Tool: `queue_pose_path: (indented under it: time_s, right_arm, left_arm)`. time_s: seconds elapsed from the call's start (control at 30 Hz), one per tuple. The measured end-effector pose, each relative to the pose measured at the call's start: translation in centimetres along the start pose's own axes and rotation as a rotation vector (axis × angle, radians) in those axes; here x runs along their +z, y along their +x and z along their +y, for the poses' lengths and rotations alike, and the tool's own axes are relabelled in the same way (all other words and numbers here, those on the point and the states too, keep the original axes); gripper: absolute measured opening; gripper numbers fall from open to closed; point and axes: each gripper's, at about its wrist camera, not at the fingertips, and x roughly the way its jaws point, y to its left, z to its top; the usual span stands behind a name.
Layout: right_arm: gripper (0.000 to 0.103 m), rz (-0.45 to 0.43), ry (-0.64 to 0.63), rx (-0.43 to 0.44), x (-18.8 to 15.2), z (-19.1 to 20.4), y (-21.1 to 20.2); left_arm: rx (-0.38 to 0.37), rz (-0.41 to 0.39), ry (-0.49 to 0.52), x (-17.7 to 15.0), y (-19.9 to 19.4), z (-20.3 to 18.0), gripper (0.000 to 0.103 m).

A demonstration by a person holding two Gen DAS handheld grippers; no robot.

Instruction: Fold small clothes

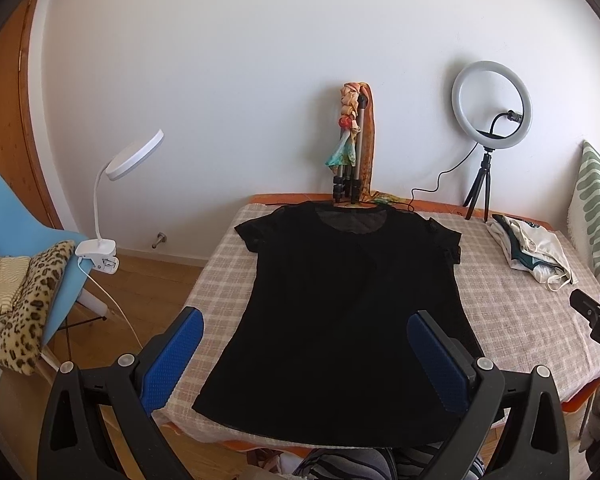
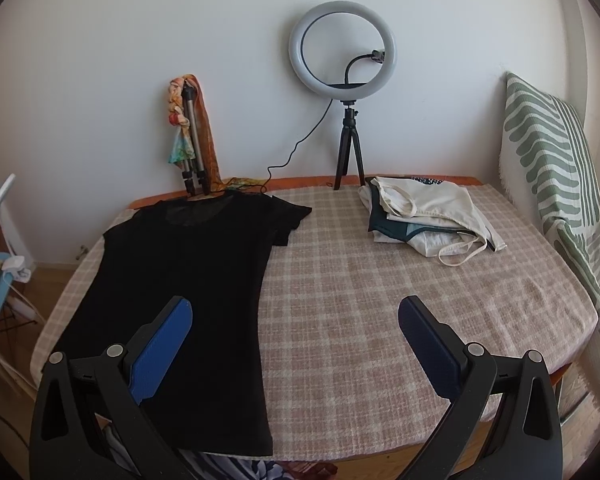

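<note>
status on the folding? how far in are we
Done: a pile of light clothes sits at the table's far right, seemingly folded. In hand: nothing; the left tongs and right tongs are both open above the table. Left: the black t-shirt lies spread flat on the checked cloth, not yet folded.

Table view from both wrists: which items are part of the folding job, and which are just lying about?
Job:
black T-shirt, spread flat on the checked tablecloth
pile of light clothes
left gripper and right gripper, jaws open

Lying about:
ring light
folded tripod with scarf
clip lamp
striped cushion
blue chair
</note>
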Motion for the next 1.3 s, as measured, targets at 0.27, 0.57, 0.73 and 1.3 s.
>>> queue_pose_path:
  time_s: [0.27,0.57,0.73,1.3]
  right_arm:
    - [0.103,-0.013,-0.069,0.023,1.4,1.8,1.3]
    - [0.103,-0.055,-0.164,0.176,4.6,6.6,4.4]
    - [0.103,-0.015,-0.261,0.332,6.9,10.7,7.1]
    - [0.087,0.288,-0.281,0.563,10.0,25.6,21.3]
  left_arm:
    - [0.023,0.079,0.029,-2.2,2.3,1.7,0.097]
    - [0.040,0.172,-0.056,-5.5,4.3,6.2,0.082]
    - [0.030,0.220,-0.156,-7.6,5.7,9.2,0.068]
    - [-0.057,0.256,-0.266,-11.5,10.6,14.5,0.044]
